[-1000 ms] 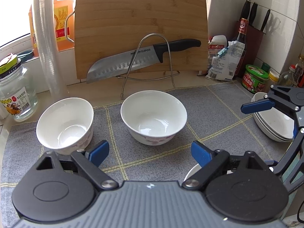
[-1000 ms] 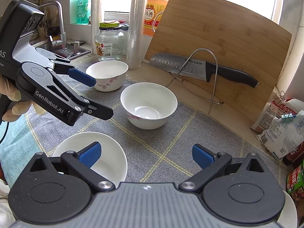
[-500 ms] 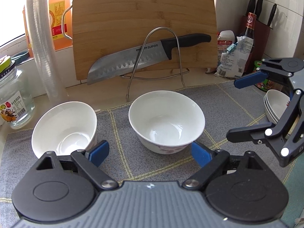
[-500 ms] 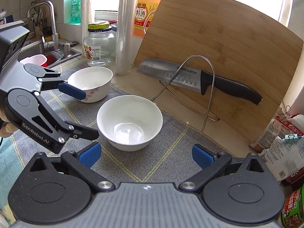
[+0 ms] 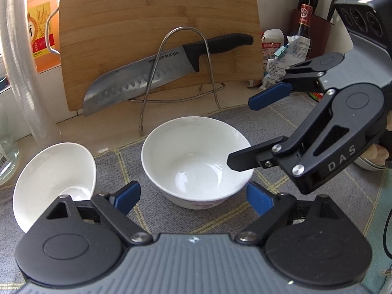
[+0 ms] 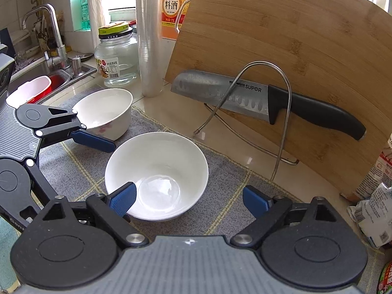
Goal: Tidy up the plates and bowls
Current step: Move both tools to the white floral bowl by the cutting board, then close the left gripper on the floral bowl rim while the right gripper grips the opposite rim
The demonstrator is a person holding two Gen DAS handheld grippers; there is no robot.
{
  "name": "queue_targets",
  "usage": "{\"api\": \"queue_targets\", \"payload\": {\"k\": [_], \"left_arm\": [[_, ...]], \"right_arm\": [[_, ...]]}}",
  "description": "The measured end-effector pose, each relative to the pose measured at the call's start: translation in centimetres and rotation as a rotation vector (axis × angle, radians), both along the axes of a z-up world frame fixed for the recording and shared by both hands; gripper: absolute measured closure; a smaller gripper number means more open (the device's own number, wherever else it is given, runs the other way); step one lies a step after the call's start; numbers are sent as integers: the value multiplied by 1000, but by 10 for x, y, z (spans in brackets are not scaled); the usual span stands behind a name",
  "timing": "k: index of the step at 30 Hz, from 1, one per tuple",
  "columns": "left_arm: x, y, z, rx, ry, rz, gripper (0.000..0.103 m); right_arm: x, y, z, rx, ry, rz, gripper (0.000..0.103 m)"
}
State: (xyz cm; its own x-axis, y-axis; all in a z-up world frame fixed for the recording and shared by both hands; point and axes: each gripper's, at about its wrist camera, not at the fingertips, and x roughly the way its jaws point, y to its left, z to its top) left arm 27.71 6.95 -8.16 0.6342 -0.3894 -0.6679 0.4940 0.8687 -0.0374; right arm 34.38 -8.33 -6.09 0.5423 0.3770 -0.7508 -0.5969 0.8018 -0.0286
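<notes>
The right gripper (image 6: 188, 199) jaws are closing astride the near rim of the centre bowl (image 6: 156, 175) — one pad inside, one outside, neither pressing yet. The left gripper (image 5: 193, 197) jaws stand apart, empty, just short of that bowl. A second bowl (image 5: 52, 178) sits beside it on the grey mat (image 5: 318, 208) — behind stand a knife (image 5: 156, 73) and cutting board (image 5: 156, 24).

Home kitchen: sink (image 6: 52, 73), knife (image 6: 257, 100), cutting board (image 6: 294, 49)
</notes>
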Motion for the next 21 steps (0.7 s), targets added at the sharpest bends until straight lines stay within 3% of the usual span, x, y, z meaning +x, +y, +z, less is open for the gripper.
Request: {"api": "queue_targets", "payload": {"k": [21], "left_arm": [[10, -4, -7, 2, -1, -61, 16]], "right_arm": [[30, 14, -21, 49, 112, 24, 32]]}}
